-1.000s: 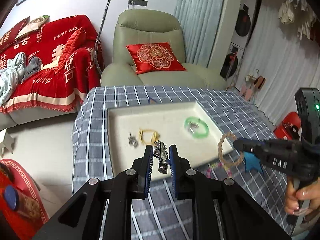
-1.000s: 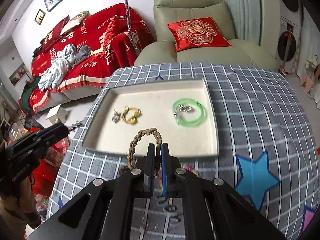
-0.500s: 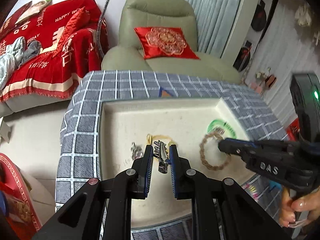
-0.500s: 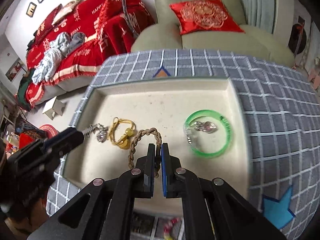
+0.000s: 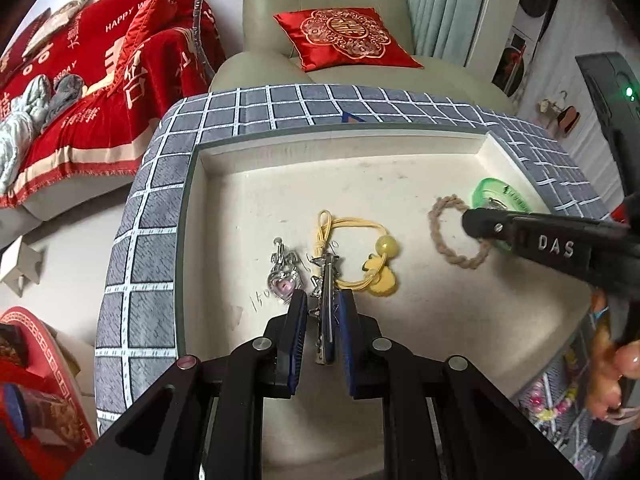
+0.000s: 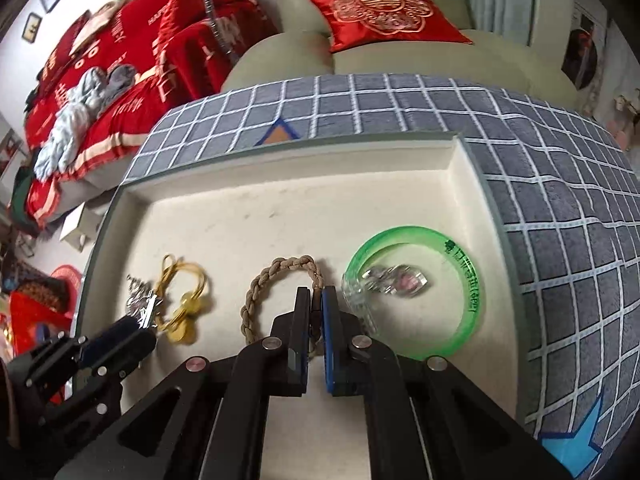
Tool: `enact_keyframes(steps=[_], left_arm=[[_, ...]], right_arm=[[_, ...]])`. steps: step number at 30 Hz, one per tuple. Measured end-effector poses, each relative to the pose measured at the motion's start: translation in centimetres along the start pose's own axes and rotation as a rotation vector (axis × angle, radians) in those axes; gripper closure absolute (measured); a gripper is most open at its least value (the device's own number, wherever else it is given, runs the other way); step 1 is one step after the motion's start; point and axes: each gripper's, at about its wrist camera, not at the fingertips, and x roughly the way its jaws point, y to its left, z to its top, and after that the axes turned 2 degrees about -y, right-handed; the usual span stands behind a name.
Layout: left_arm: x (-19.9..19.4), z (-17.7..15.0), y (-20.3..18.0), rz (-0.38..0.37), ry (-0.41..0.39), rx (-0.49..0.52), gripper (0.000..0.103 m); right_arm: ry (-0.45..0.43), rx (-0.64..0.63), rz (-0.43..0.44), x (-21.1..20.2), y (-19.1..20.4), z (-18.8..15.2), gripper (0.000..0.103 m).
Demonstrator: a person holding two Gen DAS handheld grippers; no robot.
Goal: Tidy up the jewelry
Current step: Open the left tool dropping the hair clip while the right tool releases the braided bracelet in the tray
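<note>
Both handheld grippers are matte black plastic with angular, open-framed arms, round silver screws at the joints and blue pads lining the fingers. The right gripper (image 5: pixel 470 222) carries white letters "DAS" and a green indicator light (image 5: pixel 629 92).

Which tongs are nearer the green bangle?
Right. The right tongs, gripping the braided rope bracelet, sit beside the green bangle; the left tongs are farther, past the yellow hair tie.

We lose the near part of the braided rope ring (image 6: pixel 280 276) behind the right tongs (image 6: pixel 316 300), the green bangle's (image 5: pixel 500 196) right half behind them, the tray's (image 5: pixel 360 148) near rim under the left tongs (image 5: pixel 323 304), writing on the tray floor too small.
</note>
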Motion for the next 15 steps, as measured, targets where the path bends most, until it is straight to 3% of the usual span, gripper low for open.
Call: enact_keyframes(steps=[11, 12, 15], left_arm=[[-0.2, 0.1, -0.6, 0.058, -0.013, 0.014, 0.07], [-0.4, 0.1, -0.7, 0.064, -0.022, 0.016, 0.07], [-0.7, 0.1, -0.7, 0.072, -0.032, 0.01, 0.07]], right_arm=[[-0.004, 0.044, 0.084, -1.2, -0.6, -0.4, 0.094], [-0.008, 0.051, 0.101, -1.6, -0.6, -0.5, 0.089], [-0.037, 0.071, 0.134, -2.9, -0.9, -0.6, 0.039]])
